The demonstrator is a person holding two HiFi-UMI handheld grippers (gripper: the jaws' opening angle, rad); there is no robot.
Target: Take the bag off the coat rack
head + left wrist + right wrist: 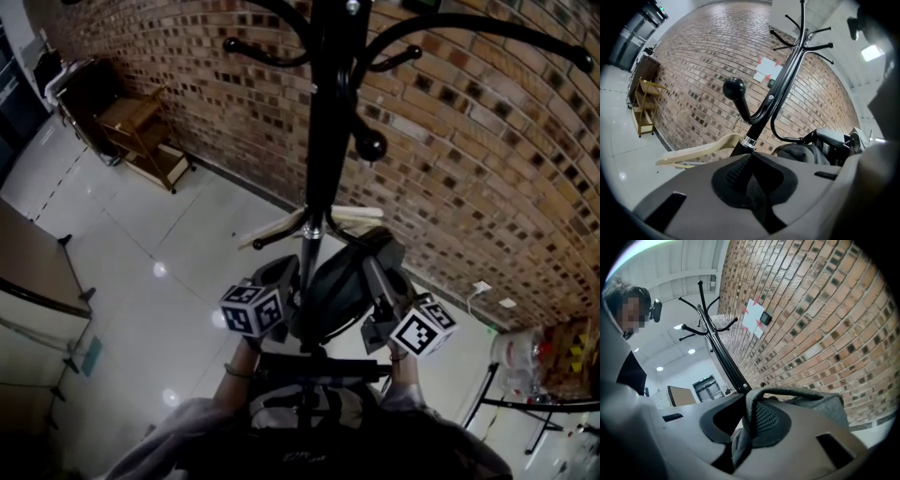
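Observation:
A black coat rack (323,122) stands against the brick wall, its hooks spreading overhead. A dark grey bag (339,281) hangs low beside the pole, between my two grippers. My left gripper (286,272) is shut on a dark strap of the bag (752,190), close to the pole (778,89). The bag's body (804,152) shows to the right in the left gripper view. My right gripper (380,251) is shut on a grey strap (787,392) that arches from its pads (768,420) to the bag (825,404). Whether any strap sits on a hook is hidden.
Pale wooden arms (361,216) stick out from the pole just above the bag. A round-knobbed hook (734,87) juts out near the left gripper. A wooden shelf cart (141,141) stands by the wall at far left, with a desk (33,262) nearer.

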